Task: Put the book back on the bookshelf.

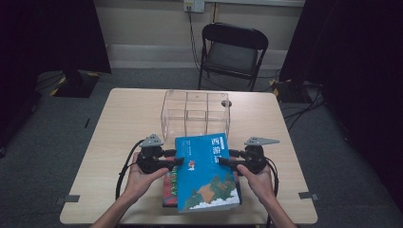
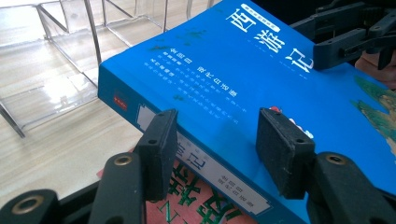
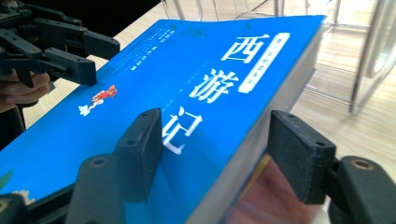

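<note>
A thick blue book (image 1: pixel 206 171) with white Chinese title characters lies tilted on a red and green book (image 1: pixel 169 187) near the table's front edge. My left gripper (image 1: pixel 178 159) grips the blue book's spine side; in the left gripper view one pad (image 2: pixel 159 144) sits under the spine (image 2: pixel 205 163) and the other (image 2: pixel 280 149) presses on the cover. My right gripper (image 1: pixel 223 159) straddles the page edge (image 3: pixel 261 135). One of its pads (image 3: pixel 140 140) rests by the cover, the other (image 3: pixel 299 154) stands off the pages with a gap.
A clear plastic compartment organizer (image 1: pixel 195 111) stands just beyond the books at the middle of the wooden table (image 1: pixel 123 123). A black folding chair (image 1: pixel 233 50) is behind the table's far edge. Bare tabletop lies to the left and right.
</note>
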Motion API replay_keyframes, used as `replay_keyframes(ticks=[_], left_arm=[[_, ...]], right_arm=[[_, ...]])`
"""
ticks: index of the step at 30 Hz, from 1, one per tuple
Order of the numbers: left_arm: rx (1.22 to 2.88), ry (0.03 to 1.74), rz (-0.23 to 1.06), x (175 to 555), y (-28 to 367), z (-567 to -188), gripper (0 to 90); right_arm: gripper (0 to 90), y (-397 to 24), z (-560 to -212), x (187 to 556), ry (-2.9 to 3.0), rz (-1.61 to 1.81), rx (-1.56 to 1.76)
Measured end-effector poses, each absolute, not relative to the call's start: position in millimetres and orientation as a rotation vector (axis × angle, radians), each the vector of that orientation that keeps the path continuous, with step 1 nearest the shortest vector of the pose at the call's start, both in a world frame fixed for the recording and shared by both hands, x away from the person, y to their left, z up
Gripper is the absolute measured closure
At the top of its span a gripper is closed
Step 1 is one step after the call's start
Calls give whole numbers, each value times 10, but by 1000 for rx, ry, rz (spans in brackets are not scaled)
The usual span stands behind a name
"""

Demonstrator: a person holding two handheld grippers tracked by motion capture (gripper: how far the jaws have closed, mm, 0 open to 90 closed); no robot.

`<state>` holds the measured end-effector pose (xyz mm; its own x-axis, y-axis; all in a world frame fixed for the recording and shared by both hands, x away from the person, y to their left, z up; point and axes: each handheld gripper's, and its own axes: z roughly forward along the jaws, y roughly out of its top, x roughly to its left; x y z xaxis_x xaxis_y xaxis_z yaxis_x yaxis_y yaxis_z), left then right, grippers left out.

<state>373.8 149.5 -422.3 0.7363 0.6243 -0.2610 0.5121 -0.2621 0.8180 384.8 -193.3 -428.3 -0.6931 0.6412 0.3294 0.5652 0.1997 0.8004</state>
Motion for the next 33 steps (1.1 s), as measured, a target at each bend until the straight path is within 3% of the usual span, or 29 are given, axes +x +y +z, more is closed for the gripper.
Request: replay_keyframes(ticks=[11, 15, 20, 25, 33], left_arm=[[1914, 873, 120, 3750, 1515, -4242, 483], [1919, 873, 117, 3750, 1519, -4242, 482], [1914, 873, 114, 3753, 1520, -4246, 481], [1911, 871, 112, 3756, 1525, -4252, 480], [1909, 876, 109, 3757, 1529, -4256, 479]], right_arm=[[329, -1890, -4282, 3865, 2372, 1509, 1240], [502, -1925, -4224, 3858, 2329, 1507, 1239], [516, -1916, -4204, 3843, 2318, 1501, 1252], [603, -1954, -4154, 3778, 2309, 1555, 1238], [480, -1903, -4192, 3729, 2325, 1508, 1221]])
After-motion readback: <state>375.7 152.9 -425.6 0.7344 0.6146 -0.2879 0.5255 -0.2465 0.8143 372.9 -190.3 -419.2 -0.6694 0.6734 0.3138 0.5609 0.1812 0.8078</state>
